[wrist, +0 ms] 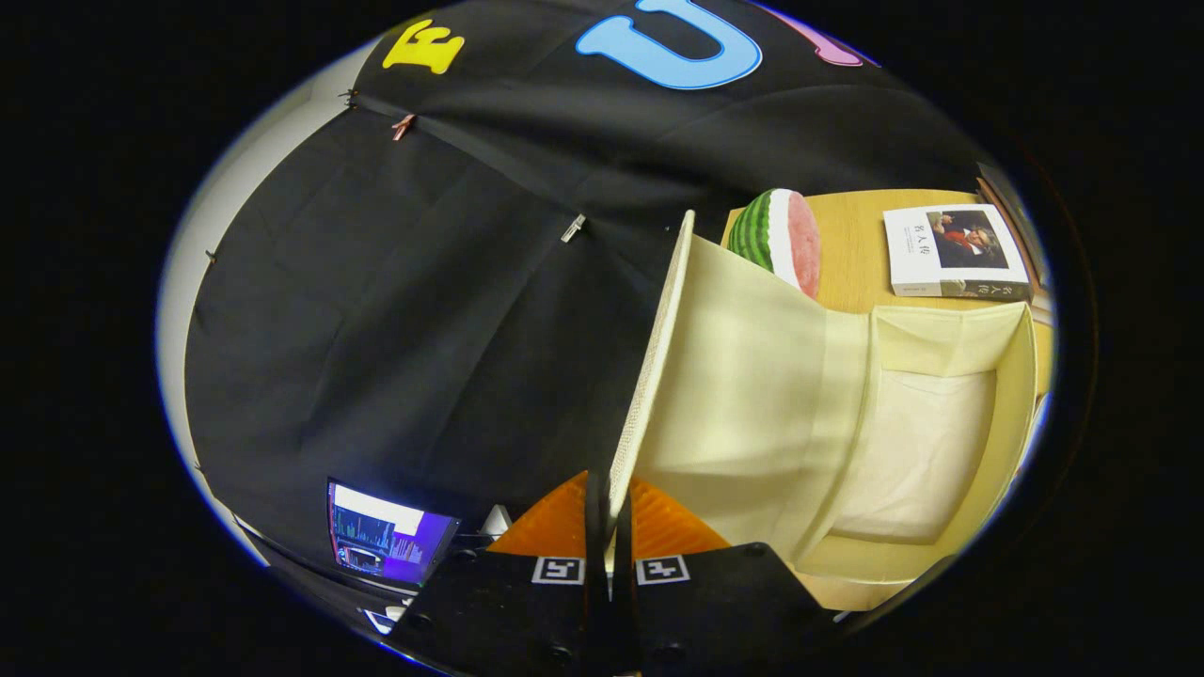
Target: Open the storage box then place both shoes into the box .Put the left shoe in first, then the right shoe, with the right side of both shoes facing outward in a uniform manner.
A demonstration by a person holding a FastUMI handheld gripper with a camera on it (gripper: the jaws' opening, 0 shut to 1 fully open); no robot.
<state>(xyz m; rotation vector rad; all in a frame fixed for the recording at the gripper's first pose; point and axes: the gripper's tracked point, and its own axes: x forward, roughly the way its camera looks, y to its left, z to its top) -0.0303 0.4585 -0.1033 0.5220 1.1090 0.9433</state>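
My gripper [609, 527] is shut on the edge of the storage box's lid [743, 376], a cream fabric flap that runs straight ahead from between the fingers. The lid is lifted and swung away from the box. To the right of it, the open box [1011, 414] shows its pale cream interior with nothing inside. The view is rolled, so the table stands to the right of the fingers.
A watermelon-slice cushion [781, 240] lies beyond the lid on the wooden table [856, 254]. A book [955, 254] rests on the table past the box. A lit screen [386, 541] sits left of the fingers, against the black cloth wall.
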